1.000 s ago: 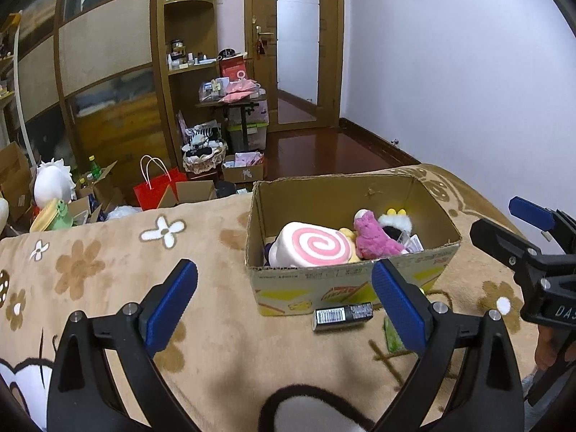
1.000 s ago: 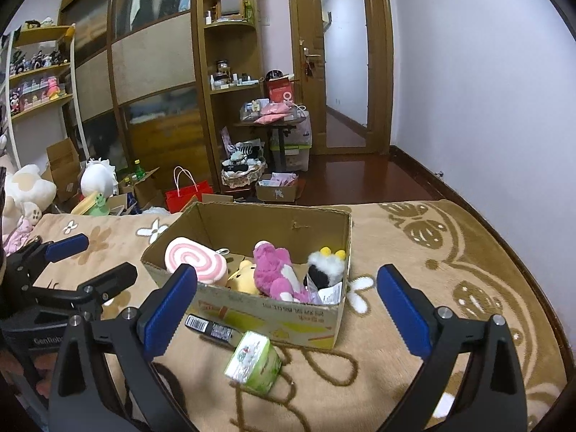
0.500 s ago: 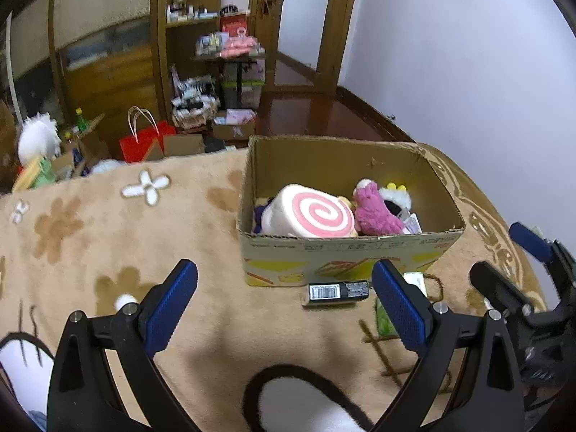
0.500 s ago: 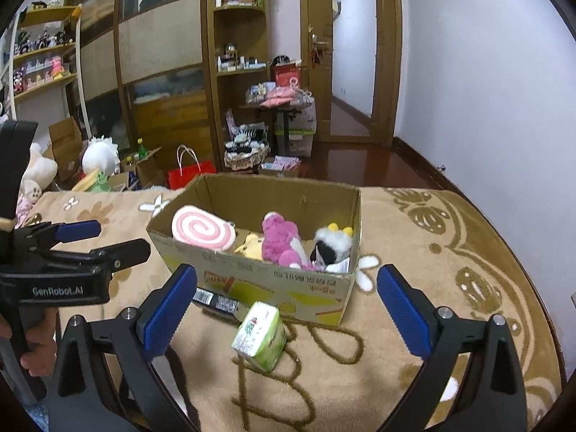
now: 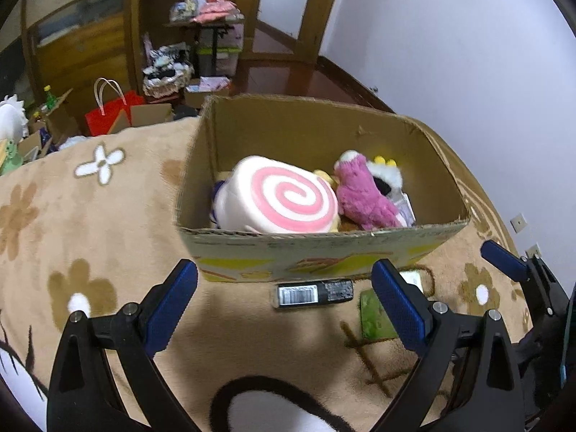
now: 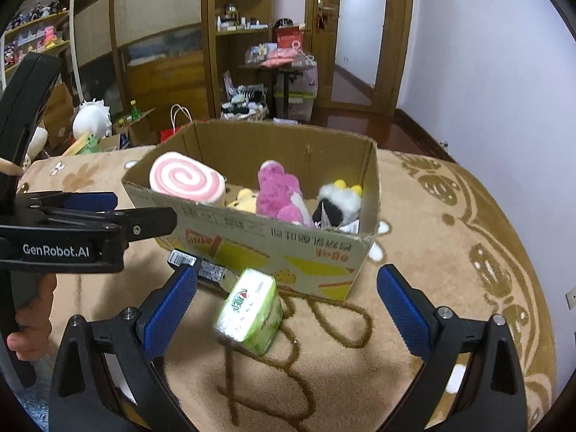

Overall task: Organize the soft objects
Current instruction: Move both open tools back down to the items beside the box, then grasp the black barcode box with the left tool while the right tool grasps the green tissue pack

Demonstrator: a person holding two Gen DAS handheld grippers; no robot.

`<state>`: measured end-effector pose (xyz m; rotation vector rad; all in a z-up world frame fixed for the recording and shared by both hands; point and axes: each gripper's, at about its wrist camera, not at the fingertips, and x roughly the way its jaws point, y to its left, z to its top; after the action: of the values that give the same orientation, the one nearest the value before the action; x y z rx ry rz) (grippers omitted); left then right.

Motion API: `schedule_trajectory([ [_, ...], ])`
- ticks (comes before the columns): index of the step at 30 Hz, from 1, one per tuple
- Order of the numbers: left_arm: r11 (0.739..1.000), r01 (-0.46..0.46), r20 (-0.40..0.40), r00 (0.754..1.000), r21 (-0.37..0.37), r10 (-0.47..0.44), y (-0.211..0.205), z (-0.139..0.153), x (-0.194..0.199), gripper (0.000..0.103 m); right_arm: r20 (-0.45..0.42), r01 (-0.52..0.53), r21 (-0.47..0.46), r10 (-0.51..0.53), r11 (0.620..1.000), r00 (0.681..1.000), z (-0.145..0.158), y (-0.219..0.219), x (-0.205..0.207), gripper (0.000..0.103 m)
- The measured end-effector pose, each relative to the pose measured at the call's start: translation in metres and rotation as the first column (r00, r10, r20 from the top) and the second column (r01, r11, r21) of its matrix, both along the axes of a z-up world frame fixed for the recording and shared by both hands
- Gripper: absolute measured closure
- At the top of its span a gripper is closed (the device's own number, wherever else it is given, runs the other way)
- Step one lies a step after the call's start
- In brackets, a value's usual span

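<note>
- Already, several soft toys are held in the open brown cardboard box [image 6: 288, 248] on the beige flower-patterned blanket [image 5: 90, 216]: a white cushion with a pink spiral face [image 6: 185, 180] toward the 9 o'clock end, a pink plush animal [image 6: 279, 194] at the middle, and a black-and-white plush with yellow tips [image 6: 338, 205] toward 3 o'clock.
- A small yellow plush [image 6: 244, 201] is partly hidden between the cushion and the pink animal.
- Outside the box, a green-and-white soft tissue pack [image 6: 250, 311] is seen tilted on the blanket, just beside the front wall; it is judged to be what remains to be packed.
- A black flat packet with a barcode label [image 5: 313, 293] lies beside that wall too; whether it is soft cannot be told.
- The right gripper [image 6: 286, 306] is held with jaws wide apart, the tissue pack lying between them at 12 o'clock, untouched.
- The left gripper [image 5: 284, 302] is likewise spread apart and empty, above the barcode packet.
</note>
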<state>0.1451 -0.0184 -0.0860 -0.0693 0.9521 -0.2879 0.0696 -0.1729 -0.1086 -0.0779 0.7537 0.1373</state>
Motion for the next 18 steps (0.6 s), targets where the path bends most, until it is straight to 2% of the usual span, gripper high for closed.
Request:
schedule_trajectory([
  [11, 0.997, 0.072, -0.093, 0.993, 0.016, -0.07, -0.02, -0.025, 0.012, 0.007, -0.121, -0.035, -0.009, 0.034, 0.999, 0.992, -0.034, 0.004, 0.013, 0.0],
  [18, 0.996, 0.087, -0.166, 0.982, -0.005, -0.087, -0.024, -0.041, 0.021, 0.011, -0.189, -0.063, -0.013, 0.06, 0.998, 0.98, -0.053, 0.013, 0.023, 0.0],
])
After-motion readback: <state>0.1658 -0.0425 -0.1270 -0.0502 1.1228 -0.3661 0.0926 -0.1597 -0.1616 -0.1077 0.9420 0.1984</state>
